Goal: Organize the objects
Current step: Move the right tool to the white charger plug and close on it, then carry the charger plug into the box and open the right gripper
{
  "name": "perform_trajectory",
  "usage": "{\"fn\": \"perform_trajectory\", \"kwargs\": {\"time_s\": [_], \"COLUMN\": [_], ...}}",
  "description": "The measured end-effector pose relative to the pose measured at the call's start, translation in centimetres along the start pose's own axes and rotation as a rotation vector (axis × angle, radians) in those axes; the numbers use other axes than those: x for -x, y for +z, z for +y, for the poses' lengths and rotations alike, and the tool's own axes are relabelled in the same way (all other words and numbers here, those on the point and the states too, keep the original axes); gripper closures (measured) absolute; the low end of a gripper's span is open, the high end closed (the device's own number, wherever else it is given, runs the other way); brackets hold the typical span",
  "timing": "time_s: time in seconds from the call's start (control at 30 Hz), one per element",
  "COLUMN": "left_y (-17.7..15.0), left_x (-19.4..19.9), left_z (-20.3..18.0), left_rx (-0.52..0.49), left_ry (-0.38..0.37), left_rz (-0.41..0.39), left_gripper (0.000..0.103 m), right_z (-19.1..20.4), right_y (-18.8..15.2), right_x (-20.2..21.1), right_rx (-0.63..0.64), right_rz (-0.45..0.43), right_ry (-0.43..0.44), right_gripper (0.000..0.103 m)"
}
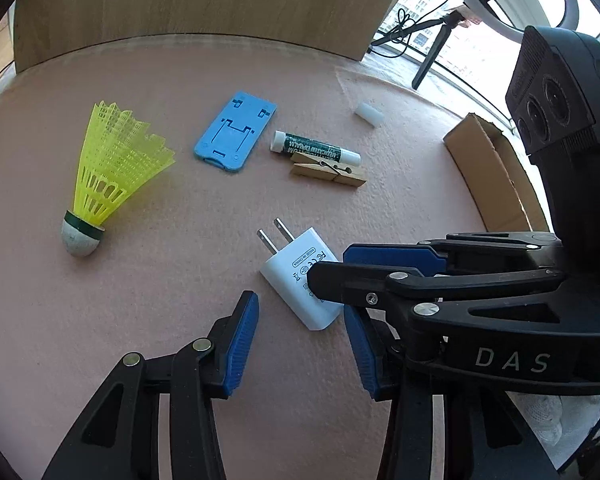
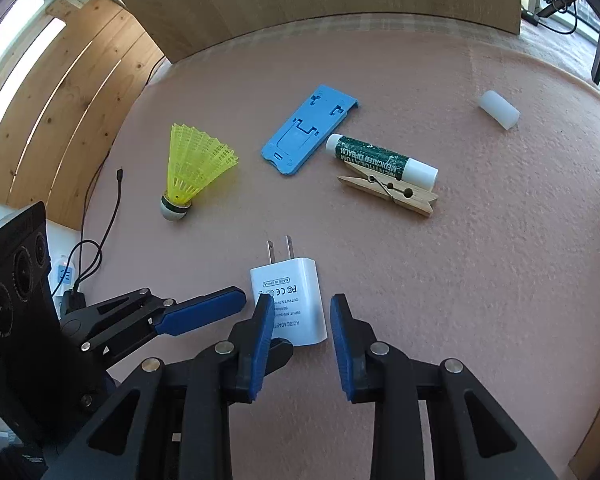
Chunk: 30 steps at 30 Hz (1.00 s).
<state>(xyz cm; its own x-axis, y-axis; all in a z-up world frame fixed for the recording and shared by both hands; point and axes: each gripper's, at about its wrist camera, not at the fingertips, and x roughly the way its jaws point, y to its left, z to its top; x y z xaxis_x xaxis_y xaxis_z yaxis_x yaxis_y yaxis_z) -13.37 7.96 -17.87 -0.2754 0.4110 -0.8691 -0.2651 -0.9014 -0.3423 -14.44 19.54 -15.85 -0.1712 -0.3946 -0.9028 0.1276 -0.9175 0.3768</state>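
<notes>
Ribbed blue claw [image 2: 298,344] pads, glossy charger [image 2: 288,304]

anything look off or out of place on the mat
Yes: the lip balm tube lies uncapped beside the clothespin, while a small white cap, probably its own, lies apart toward the far right. The shuttlecock is tipped on its side. Nothing looks spilled or broken.
</notes>
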Motion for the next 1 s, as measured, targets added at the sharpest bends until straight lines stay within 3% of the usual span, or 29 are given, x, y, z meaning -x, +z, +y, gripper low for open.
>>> {"fn": "perform_trajectory", "kwargs": {"time_s": [0.27,0.67,1.0], "left_y": [0.4,0.4,-0.2], "left_x": [-0.1,-0.4,0.2], "left_z": [-0.4,0.4,-0.7], "left_rx": [-0.027,0.000,-0.041], "left_ry": [0.012,-0.031,0.007], "left_rz": [-0.010,-0.013,-0.015], "left_gripper": [0.055,0.051,0.050], "right_z": [0.6,0.8,0.9], "right_y": [0.7,1.3,0.5], "right_x": [-0.2,-0.2,0.3], "right_rx": [0.021,0.031,0.034], "right_rz": [0.010,0.027,0.019], "right_ry": [-0.002,-0.004,0.016], "right_gripper": [0.077,0.077,0.083]}}
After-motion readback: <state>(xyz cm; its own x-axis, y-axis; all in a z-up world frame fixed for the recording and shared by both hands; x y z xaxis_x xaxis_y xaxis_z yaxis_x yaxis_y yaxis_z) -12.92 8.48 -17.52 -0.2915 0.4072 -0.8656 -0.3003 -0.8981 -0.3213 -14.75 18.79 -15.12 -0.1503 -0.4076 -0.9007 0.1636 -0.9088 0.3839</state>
